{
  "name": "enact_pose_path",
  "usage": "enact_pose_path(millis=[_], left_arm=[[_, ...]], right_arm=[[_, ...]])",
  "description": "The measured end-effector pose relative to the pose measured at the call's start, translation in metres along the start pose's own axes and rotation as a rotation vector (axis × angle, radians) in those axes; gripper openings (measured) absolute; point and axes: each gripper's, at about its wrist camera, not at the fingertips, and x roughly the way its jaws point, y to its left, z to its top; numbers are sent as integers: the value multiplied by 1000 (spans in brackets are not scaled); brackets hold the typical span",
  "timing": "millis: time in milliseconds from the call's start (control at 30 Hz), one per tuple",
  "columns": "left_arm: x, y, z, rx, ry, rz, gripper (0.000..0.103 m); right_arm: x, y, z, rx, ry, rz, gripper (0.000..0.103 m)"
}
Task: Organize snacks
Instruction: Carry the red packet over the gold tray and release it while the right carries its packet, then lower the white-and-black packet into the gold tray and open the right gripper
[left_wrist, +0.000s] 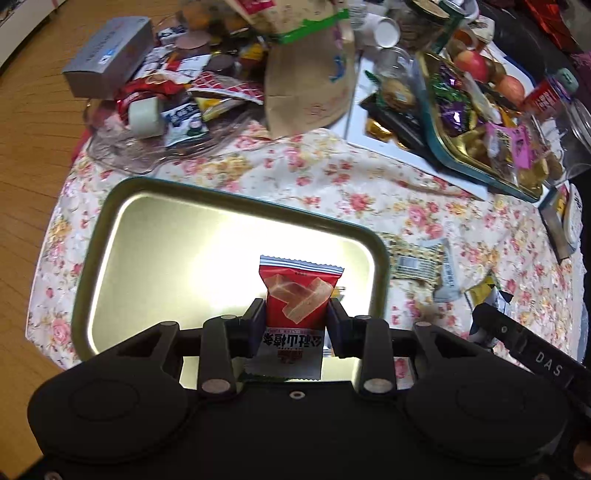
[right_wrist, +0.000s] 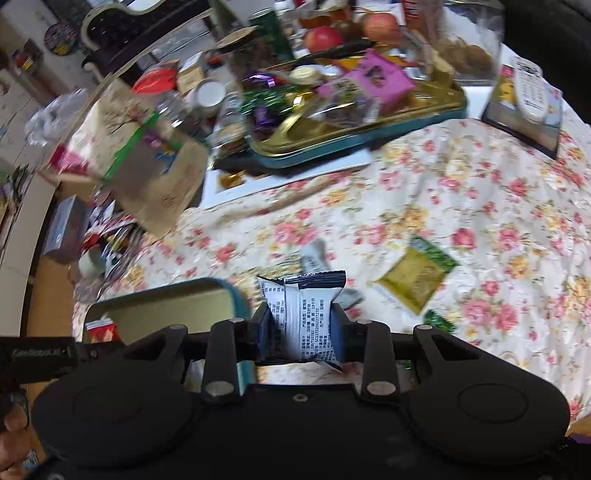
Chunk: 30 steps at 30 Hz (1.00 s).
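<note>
Your left gripper (left_wrist: 296, 320) has its jaws clamped on a red snack packet (left_wrist: 299, 291), right above the empty tin tray (left_wrist: 155, 236). Your right gripper (right_wrist: 300, 326) pinches a black-and-white snack packet (right_wrist: 304, 314); the tray's corner lies just left.

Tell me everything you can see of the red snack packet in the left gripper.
The red packet is a small glossy pillow pouch with crimped, saw-toothed ends, a pale blue band at its far end and a picture of golden wafer bars. Its near end is white with bold dark characters. The left gripper pinches its sides, holding it over the tin tray. Whether it touches the tray is unclear.
</note>
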Motion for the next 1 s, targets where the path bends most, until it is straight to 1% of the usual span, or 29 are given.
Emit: enact_pose_path(millis=[100, 233, 400, 500, 600, 767, 1000], left_arm=[[-1, 14, 1, -19, 1, 0, 43], [-1, 30, 2, -36, -1, 22, 44], [-4, 45, 3, -73, -10, 13, 44], [-2, 46, 4, -85, -5, 15, 44], [0, 42, 3, -72, 7, 6, 44], [2, 33, 1, -37, 17, 15, 44], [6, 31, 1, -35, 29, 25, 44]], right_arm=[[4, 22, -5, -42, 10, 20, 34], [7, 51, -14, -105, 20, 54, 34], [8, 76, -26, -183, 20, 74, 34], [10, 84, -30, -217, 21, 74, 34], [10, 87, -32, -231, 25, 75, 34], [10, 88, -34, -245, 30, 82, 34], [9, 97, -42, -312, 36, 95, 35]])
